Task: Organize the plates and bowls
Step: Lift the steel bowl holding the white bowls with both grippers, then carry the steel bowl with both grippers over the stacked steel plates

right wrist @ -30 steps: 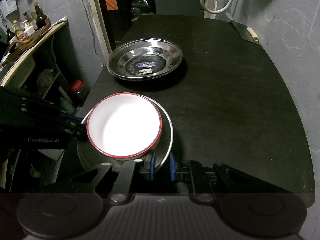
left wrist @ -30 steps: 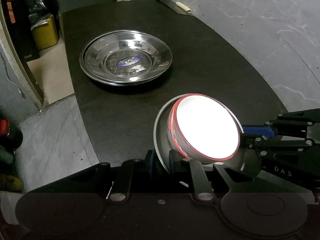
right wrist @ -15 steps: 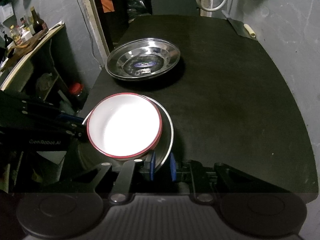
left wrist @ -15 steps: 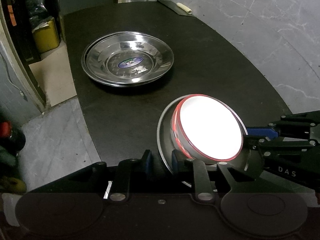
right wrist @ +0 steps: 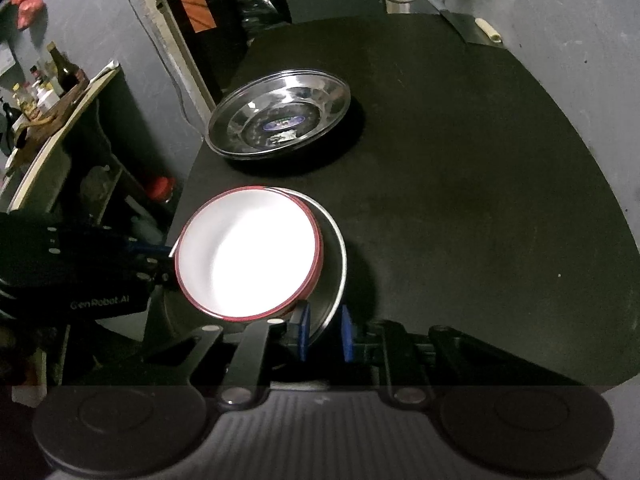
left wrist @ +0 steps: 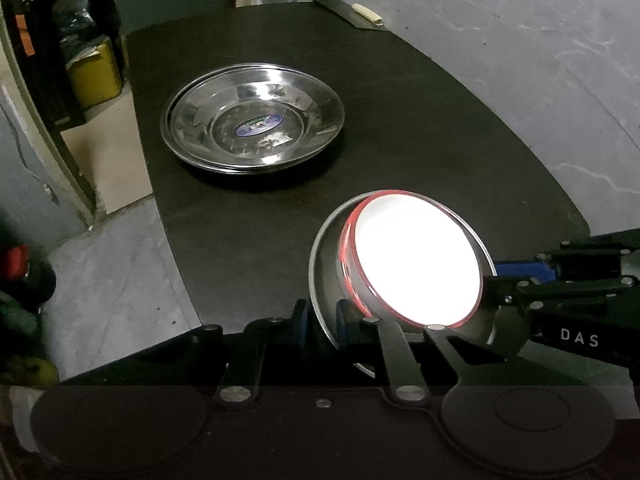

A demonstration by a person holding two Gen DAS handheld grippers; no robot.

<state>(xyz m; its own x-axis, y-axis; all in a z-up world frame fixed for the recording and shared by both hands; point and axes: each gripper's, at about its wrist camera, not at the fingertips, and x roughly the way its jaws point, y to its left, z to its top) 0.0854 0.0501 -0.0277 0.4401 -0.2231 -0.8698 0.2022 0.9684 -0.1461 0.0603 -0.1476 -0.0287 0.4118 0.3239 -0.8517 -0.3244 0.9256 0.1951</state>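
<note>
A white bowl with a red rim (left wrist: 416, 264) (right wrist: 244, 260) sits on a steel plate (left wrist: 320, 276) (right wrist: 340, 264) at the near edge of the black table (left wrist: 440, 140). My left gripper (left wrist: 322, 322) is closing its jaws on the plate's rim, and the rim lies between its blue pads. It shows in the right wrist view as the left gripper (right wrist: 160, 260) at the plate's left side. My right gripper (right wrist: 325, 334) is shut on the rim at the opposite side. Farther back lies a stack of steel plates (left wrist: 252, 120) (right wrist: 280, 116).
A cleaver (left wrist: 352, 16) (right wrist: 464, 24) lies at the table's far edge beside the grey wall. A shelf with bottles (right wrist: 48, 88), a red-capped jar (right wrist: 160, 188) and a yellow container (left wrist: 96, 76) stand off the table's left side.
The left gripper's jaws parted a little around the plate's rim, then closed on it again. The right wrist view has rolled slightly. Plate and bowl have barely shifted.
</note>
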